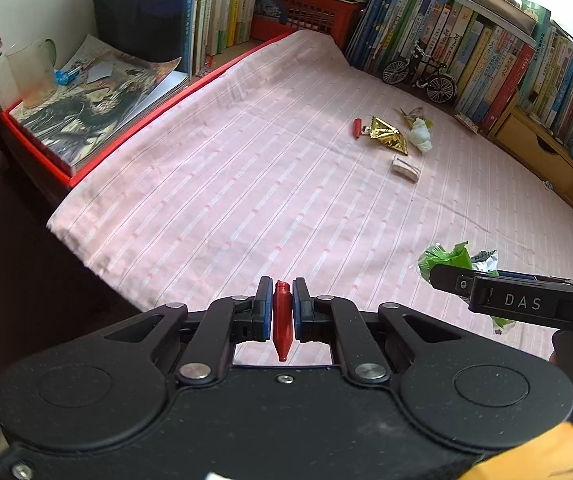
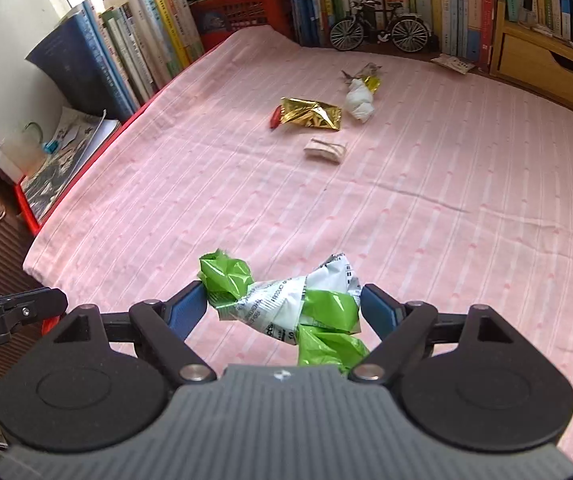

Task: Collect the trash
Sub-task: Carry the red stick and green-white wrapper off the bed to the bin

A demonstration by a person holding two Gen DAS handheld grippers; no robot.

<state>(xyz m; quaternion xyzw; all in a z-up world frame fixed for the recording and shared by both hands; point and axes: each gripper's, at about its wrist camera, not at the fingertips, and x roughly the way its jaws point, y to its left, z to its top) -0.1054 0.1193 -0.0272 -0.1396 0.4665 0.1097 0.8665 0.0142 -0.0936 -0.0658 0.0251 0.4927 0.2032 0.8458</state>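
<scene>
Between my left hand-held gripper [image 1: 282,300] pads, red piece [image 1: 282,320] clamped; right hand-held gripper [image 2: 284,304] wide around green wrapper [image 2: 286,304], lower end hidden.

Pink-striped cloth [image 2: 406,208] — gold wrapper [image 2: 311,114], green-and-white wrapper [image 2: 286,304], red cap [image 1: 282,320]

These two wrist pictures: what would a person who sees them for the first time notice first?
Probably the crumpled green and white wrapper, held between the wide jaws of the right gripper just above the pink striped cloth. Next, the small red piece pinched upright in the closed jaws of the left gripper. Farther back on the cloth lies a little cluster of litter, where a shiny gold wrapper stands out.
</scene>
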